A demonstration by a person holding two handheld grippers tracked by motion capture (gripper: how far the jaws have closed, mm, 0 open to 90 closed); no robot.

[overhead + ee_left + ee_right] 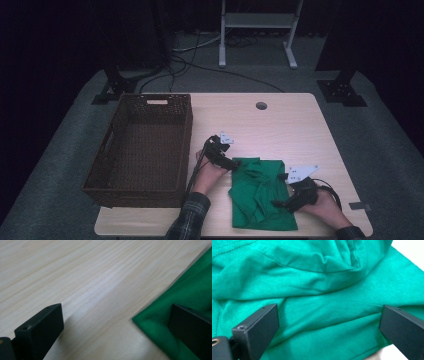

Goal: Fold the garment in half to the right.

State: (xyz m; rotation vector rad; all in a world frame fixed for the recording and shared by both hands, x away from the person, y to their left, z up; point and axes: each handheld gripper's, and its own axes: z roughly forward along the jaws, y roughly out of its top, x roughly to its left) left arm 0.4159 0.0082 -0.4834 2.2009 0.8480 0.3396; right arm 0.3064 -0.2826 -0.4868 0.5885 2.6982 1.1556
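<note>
Green cloth (262, 195) on worktop (280, 125); left tool (231, 164) released at its corner, right tool (280, 204) released over its folds.

We find bare surface (280, 125) beyond the green cloth (260, 195); the wicker basket (142, 150) walls off our left.

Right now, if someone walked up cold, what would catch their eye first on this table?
The bright green cloth, folded and rumpled near the front edge of the pale wooden table, stands out most. The left claw sits at its near-left corner and the right claw over its right side, both with jaws open. Left of them sits a big dark wicker basket.
</note>
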